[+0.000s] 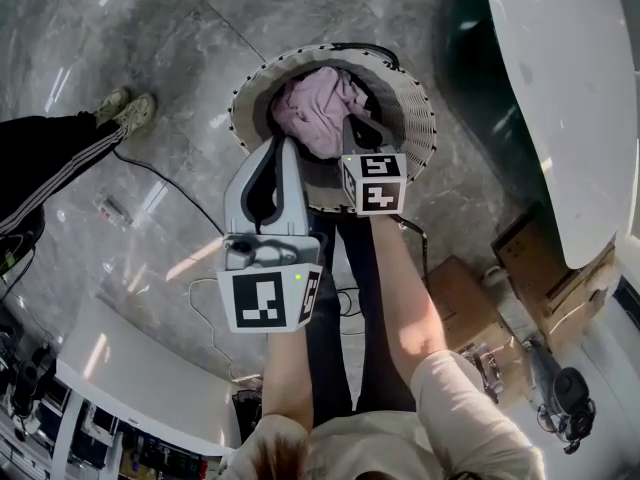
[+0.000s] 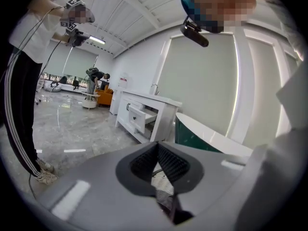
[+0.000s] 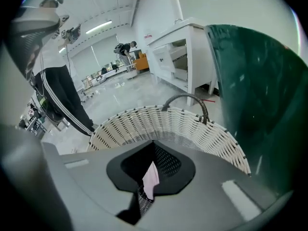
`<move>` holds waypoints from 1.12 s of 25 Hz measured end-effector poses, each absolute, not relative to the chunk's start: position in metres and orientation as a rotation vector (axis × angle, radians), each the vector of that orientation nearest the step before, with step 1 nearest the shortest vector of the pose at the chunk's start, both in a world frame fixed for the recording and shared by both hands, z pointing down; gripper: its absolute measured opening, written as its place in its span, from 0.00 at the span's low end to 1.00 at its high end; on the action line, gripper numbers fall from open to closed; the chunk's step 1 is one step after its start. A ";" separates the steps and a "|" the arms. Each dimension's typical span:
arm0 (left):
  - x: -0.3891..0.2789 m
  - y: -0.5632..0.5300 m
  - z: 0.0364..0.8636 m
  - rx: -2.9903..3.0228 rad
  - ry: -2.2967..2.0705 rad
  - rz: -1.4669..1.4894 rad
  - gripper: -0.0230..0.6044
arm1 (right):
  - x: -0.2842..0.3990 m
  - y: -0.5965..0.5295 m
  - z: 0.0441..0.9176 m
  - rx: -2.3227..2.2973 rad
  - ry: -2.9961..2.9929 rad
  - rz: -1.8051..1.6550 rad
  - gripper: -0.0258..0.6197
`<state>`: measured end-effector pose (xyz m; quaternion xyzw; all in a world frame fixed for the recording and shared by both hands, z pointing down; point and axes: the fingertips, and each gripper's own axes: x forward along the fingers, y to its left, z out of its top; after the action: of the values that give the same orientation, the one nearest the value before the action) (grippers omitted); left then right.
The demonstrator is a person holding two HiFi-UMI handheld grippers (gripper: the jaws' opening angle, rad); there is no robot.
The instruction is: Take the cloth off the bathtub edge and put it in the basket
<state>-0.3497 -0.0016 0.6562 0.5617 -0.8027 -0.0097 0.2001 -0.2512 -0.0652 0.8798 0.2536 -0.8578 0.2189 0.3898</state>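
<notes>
The pink cloth (image 1: 315, 108) lies bunched inside the round white wicker basket (image 1: 420, 118) on the floor. My right gripper (image 1: 351, 121) hangs just over the cloth inside the basket's rim, its jaws shut. In the right gripper view the fingertips (image 3: 154, 143) meet, and a sliver of the pink cloth (image 3: 150, 177) shows below through the gap behind them. My left gripper (image 1: 284, 142) hovers at the basket's near left rim, shut and empty; its tips (image 2: 157, 144) touch. The white bathtub edge (image 1: 560, 88) curves along the right, bare of any cloth.
A person in black striped trousers (image 1: 50, 158) stands at the left, with a cable (image 1: 170, 183) across the marble floor. Cardboard boxes (image 1: 520, 268) sit at the lower right by the tub. A white cabinet (image 2: 144, 114) stands beyond the tub's green side (image 3: 260, 90).
</notes>
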 end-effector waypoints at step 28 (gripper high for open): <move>-0.322 -0.052 0.495 1.743 -2.250 -0.061 0.04 | -0.226 -0.129 0.603 0.961 -2.498 0.605 0.04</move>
<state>-0.3224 -0.0518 0.4947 0.6057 -0.7817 -0.0214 0.1470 -0.2262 -0.1285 0.6031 0.3434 -0.8924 0.2160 0.1974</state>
